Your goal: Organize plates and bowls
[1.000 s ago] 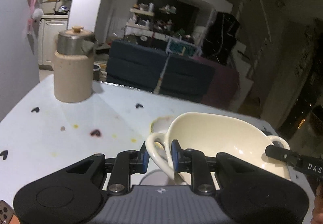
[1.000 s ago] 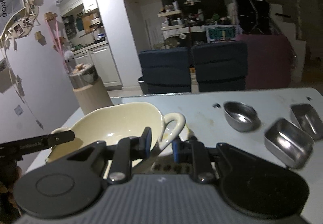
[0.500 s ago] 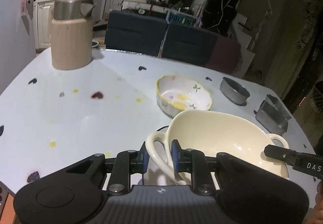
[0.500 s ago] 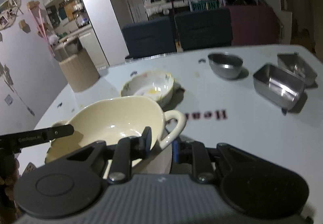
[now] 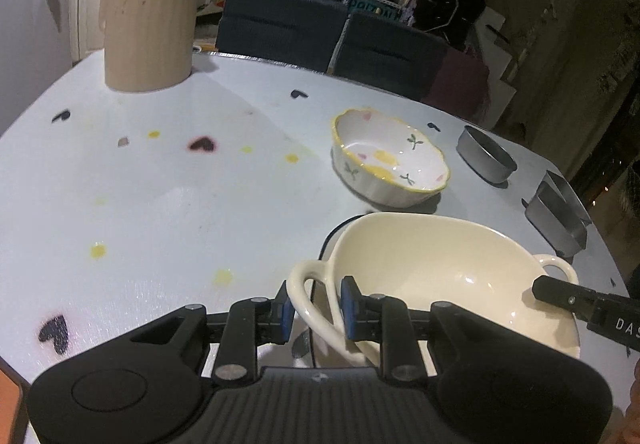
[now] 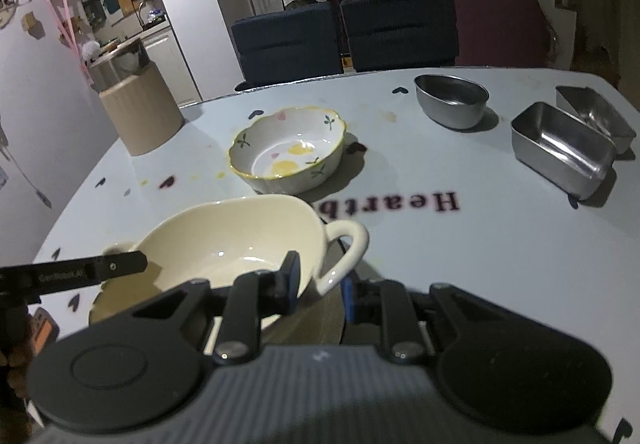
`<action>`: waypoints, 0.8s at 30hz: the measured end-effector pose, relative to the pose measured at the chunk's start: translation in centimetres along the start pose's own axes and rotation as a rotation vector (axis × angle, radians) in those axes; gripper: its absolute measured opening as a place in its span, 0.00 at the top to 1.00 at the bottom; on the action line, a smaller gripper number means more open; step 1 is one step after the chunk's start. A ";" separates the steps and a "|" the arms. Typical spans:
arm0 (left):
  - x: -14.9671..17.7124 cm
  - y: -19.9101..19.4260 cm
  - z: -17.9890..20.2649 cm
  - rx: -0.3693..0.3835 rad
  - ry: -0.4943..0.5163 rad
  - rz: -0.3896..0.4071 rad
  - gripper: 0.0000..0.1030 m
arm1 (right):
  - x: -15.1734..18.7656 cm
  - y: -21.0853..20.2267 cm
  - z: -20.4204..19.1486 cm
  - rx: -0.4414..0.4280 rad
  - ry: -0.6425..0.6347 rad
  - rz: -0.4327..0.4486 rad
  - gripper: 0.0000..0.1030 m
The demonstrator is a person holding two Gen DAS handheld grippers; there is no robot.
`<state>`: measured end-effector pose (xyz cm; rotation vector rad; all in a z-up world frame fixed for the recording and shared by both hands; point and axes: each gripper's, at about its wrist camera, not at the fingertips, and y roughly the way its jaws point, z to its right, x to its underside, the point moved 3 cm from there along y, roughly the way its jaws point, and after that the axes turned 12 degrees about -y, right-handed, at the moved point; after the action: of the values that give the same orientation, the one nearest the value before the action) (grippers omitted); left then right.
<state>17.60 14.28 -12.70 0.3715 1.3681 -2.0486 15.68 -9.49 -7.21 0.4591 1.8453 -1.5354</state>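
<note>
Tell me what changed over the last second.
Both hand-held grippers, left and right, carried the cream bowl down toward the table; the view tipped downward, bringing the flowered bowl and steel dishes into sight. Unchanged: each gripper clamps one bowl handle; nothing was released.

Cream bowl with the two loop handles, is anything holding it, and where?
Yes. The left gripper clamps one loop handle of the cream bowl; the right gripper clamps the opposite handle.

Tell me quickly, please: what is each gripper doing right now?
Left gripper: closed on one loop handle of the cream bowl.
Right gripper: closed on the bowl's other handle.
</note>
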 end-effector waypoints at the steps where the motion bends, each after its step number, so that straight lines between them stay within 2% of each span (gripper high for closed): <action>1: 0.0 0.1 -0.2 -0.001 -0.012 -0.003 0.75 | 0.0 0.1 -0.2 0.005 -0.010 0.000 0.75; 18: -0.2 1.0 -0.2 -0.009 0.019 -0.009 0.75 | 0.1 1.8 -0.6 0.038 -0.010 -0.069 0.75; 24: -0.2 1.0 -0.1 -0.010 0.018 -0.012 0.75 | 0.3 1.9 -0.8 0.038 -0.014 -0.067 0.75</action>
<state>18.41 14.22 -13.38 0.3793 1.3942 -2.0525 16.46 -8.29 -8.74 0.4066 1.8411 -1.6165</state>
